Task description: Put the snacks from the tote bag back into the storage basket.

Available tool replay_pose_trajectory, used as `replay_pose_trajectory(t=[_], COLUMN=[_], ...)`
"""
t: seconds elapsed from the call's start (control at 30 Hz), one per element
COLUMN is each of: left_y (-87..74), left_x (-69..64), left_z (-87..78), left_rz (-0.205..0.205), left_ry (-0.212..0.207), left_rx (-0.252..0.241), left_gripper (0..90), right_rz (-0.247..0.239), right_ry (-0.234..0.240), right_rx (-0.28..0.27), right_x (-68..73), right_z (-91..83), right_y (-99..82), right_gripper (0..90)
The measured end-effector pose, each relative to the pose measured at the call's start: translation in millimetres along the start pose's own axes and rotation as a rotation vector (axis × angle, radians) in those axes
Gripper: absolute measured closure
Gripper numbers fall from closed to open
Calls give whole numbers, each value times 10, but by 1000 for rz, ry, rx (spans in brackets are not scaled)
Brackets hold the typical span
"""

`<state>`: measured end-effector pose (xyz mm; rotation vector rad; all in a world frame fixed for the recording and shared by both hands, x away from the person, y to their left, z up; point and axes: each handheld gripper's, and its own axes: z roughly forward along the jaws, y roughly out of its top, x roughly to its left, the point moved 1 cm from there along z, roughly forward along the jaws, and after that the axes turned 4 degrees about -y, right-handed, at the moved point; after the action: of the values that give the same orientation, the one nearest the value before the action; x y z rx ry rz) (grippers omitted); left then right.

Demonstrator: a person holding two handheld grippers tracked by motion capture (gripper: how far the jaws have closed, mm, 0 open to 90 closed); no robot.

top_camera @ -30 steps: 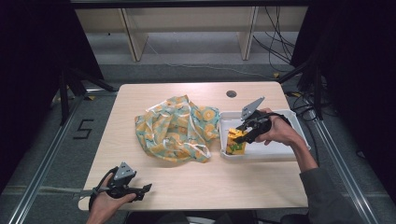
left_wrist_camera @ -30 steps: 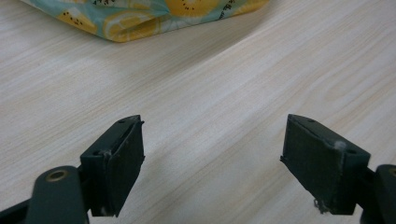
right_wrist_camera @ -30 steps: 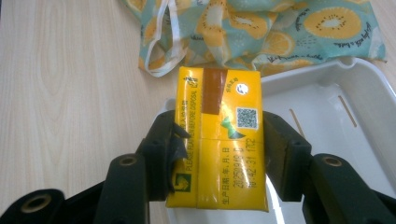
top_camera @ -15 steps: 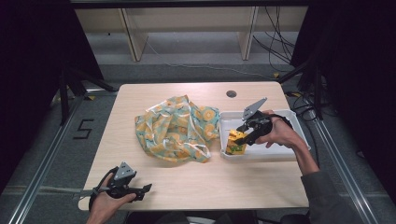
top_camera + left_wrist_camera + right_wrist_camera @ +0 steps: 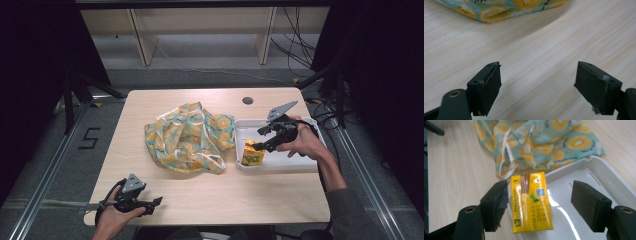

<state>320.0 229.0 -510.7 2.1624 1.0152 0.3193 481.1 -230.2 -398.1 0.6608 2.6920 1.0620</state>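
A yellow drink carton (image 5: 531,202) stands in the left end of a white tray (image 5: 599,172), leaning by the tray's wall. My right gripper (image 5: 540,195) straddles it; the jaws have just been opening and now stand open. One pad sits close beside the carton and the other is well clear of it. From above, the carton (image 5: 253,153) is under that gripper (image 5: 258,139) in the tray (image 5: 295,162). My left gripper (image 5: 152,202) rests open at the table's front left edge, with only bare wood between its jaws (image 5: 537,75).
A crumpled teal bag with a yellow fruit print (image 5: 187,137) lies mid-table, touching the tray's left corner. Its edge (image 5: 499,7) lies beyond the left gripper. A dark round hole (image 5: 247,100) is in the tabletop near the far edge.
The right gripper's jaws have spread apart around the carton, which now sits in the tray free of the far pad. The left hand has stayed put.
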Motion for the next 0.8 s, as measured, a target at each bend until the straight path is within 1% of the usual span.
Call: replay_pose_trajectory(t=[0.07, 0.1, 0.13, 0.17, 0.2, 0.23, 0.27, 0.33, 0.37, 0.4, 0.43, 0.5, 0.53, 0.6, 0.63, 0.67, 0.73, 0.8], left_y=[1, 1, 0, 1, 2, 2, 2, 2, 2, 2, 1, 1, 1, 1, 0, 0, 0, 0], left_x=[3, 4, 3, 4, 4, 2, 1, 3, 4, 4, 4, 3, 2, 4, 6, 7, 9, 10], left_z=[-4, -4, -3, -2, -2, -2, -3, -4, -4, -3, -2, -2, -2, -4, -6, -7, -8, -9], left_rz=[2, 2, 1, 3, 3, 2, 2, 1, 1, 0, 0, 2, 2, 3, 4, 3, 0, 1], left_ry=[1, 1, 2, 1, 1, 0, 1, 2, 2, 2, 3, 1, 1, 2, 3, 4, 3, 1], left_rx=[2, 3, 3, 2, 2, 1, 1, 2, 2, 2, 2, 2, 1, 3, 3, 4, 1, -1], left_gripper=[202, 202, 202, 202, 202, 202, 202, 202, 202, 202, 202, 202, 202, 202, 202, 202, 202, 202], right_rz=[16, 30, 30, 18, 22, 50, 50, 74, 74, 64, 65, 98, 101, 106, 121, 121, 116, 126], right_ry=[-14, -19, -19, -20, -29, -53, -53, -72, -72, -66, -83, -96, -103, -117, -121, -121, -153, -153], right_rx=[-19, -45, -45, -51, -51, -50, -50, -62, -62, -63, -74, -75, -85, -72, -78, -78, -77, -73], right_x=[-11, 12, 12, 10, 7, 15, 15, 39, 39, 38, 49, 71, 87, 107, 133, 133, 145, 152], right_z=[-61, -90, -90, -102, -128, -164, -164, -199, -199, -205, -210, -243, -250, -275, -285, -285, -315, -331], right_y=[-19, -40, -40, -48, -63, -95, -95, -142, -142, -148, -159, -180, -189, -207, -231, -231, -268, -284], right_gripper=[286, 286, 286, 285, 283, 277, 277, 248, 248, 246, 240, 236, 233, 236, 232, 232, 229, 236])
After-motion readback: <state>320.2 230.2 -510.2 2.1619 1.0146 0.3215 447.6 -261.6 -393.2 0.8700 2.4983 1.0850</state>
